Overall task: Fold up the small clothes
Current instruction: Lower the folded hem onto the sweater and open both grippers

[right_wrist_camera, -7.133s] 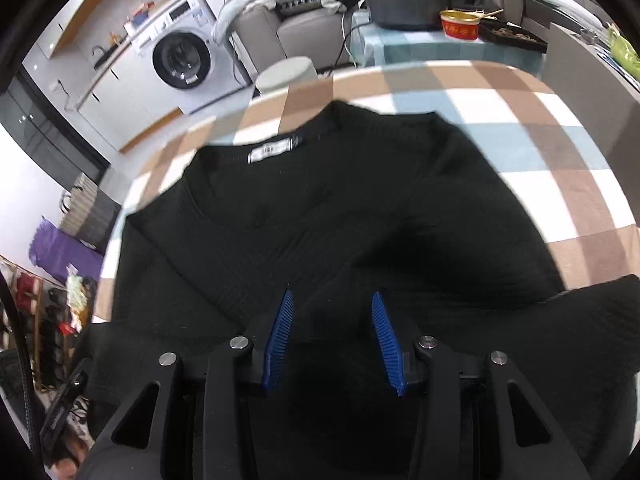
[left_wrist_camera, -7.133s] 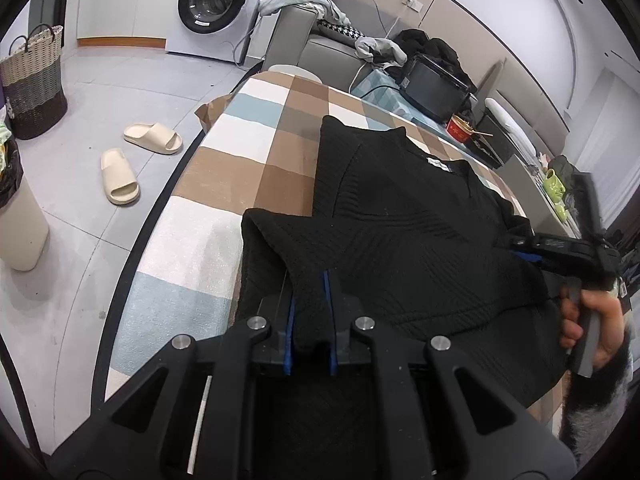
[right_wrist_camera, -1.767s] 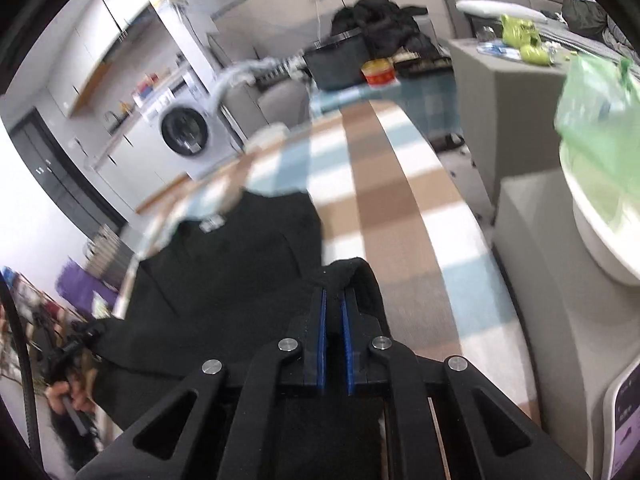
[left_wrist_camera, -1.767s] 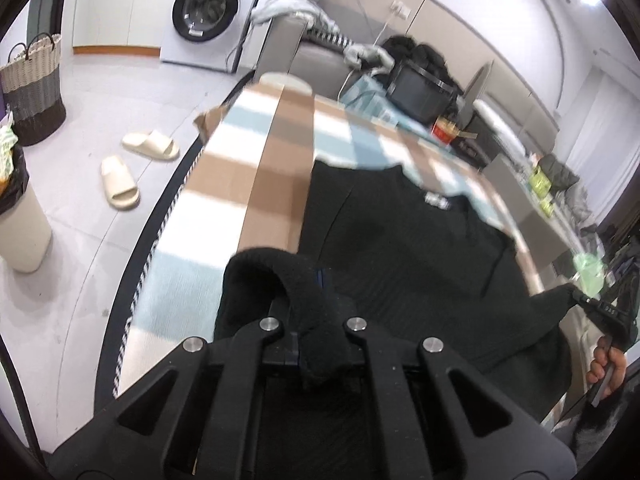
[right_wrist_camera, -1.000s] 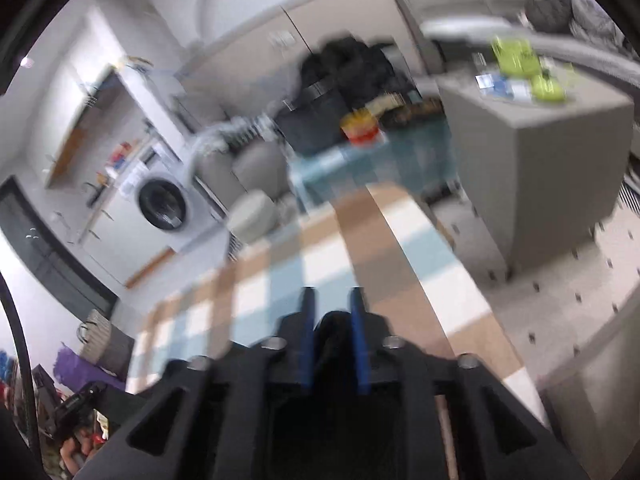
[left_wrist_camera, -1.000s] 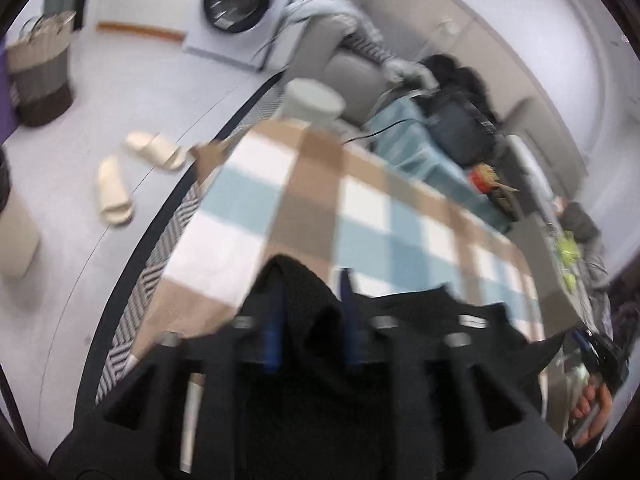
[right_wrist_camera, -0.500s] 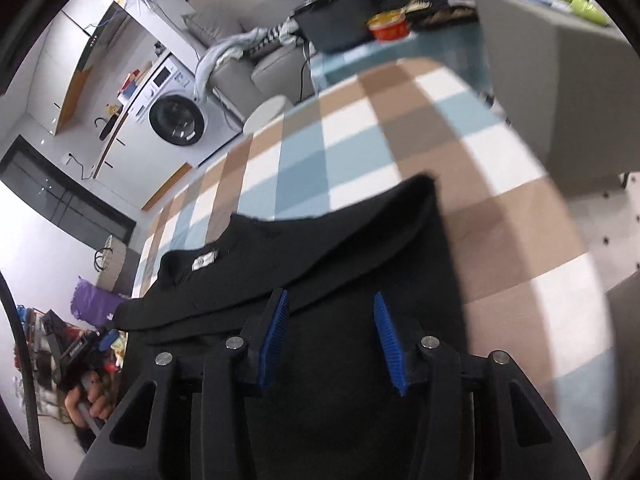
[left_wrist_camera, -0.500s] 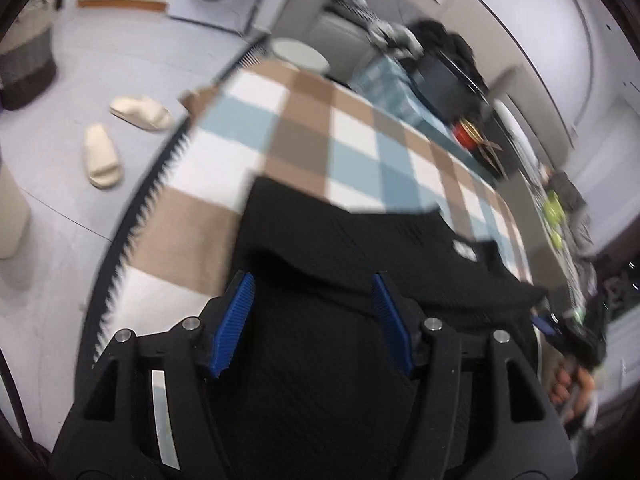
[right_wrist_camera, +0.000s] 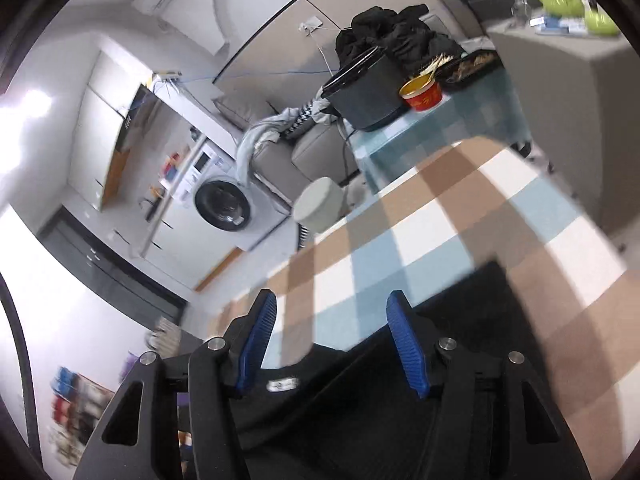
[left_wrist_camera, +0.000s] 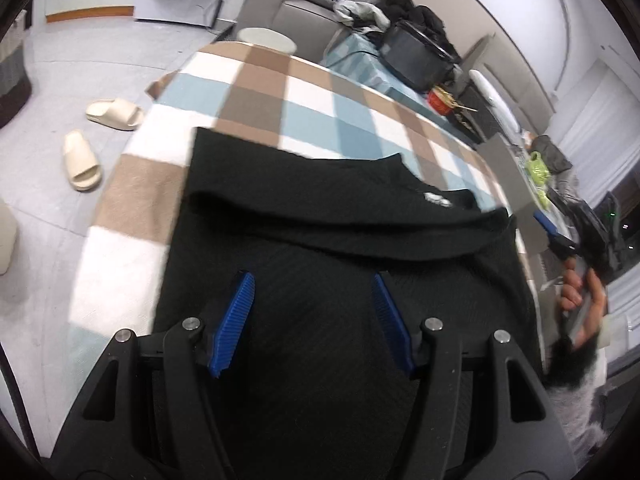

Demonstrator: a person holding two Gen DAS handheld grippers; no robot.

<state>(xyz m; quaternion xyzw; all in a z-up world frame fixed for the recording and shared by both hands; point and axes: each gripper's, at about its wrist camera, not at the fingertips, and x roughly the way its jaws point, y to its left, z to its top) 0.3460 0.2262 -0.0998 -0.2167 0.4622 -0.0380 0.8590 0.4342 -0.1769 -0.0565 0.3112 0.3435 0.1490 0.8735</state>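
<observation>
Sweater (left_wrist_camera: 340, 240), one black knit, lies on the checked table (left_wrist_camera: 260, 92), its lower part folded up over the body. Left gripper (left_wrist_camera: 312, 312) hovers above it, blue pads wide apart, empty. Right gripper (right_wrist_camera: 332, 336) gapes wide too, apparently clear of the cloth. Two slippers (left_wrist_camera: 96, 136) sit on the floor.

Bare checked cloth (left_wrist_camera: 256, 92) lies beyond the black sweater (left_wrist_camera: 320, 264); stool (left_wrist_camera: 266, 38) stands past its edge.

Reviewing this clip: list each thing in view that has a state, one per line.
left gripper: open, empty, above the sweater
right gripper: open, empty
black sweater: lying on the checked cloth, one part folded over
washing machine: door shut
slippers: on the floor, apart
</observation>
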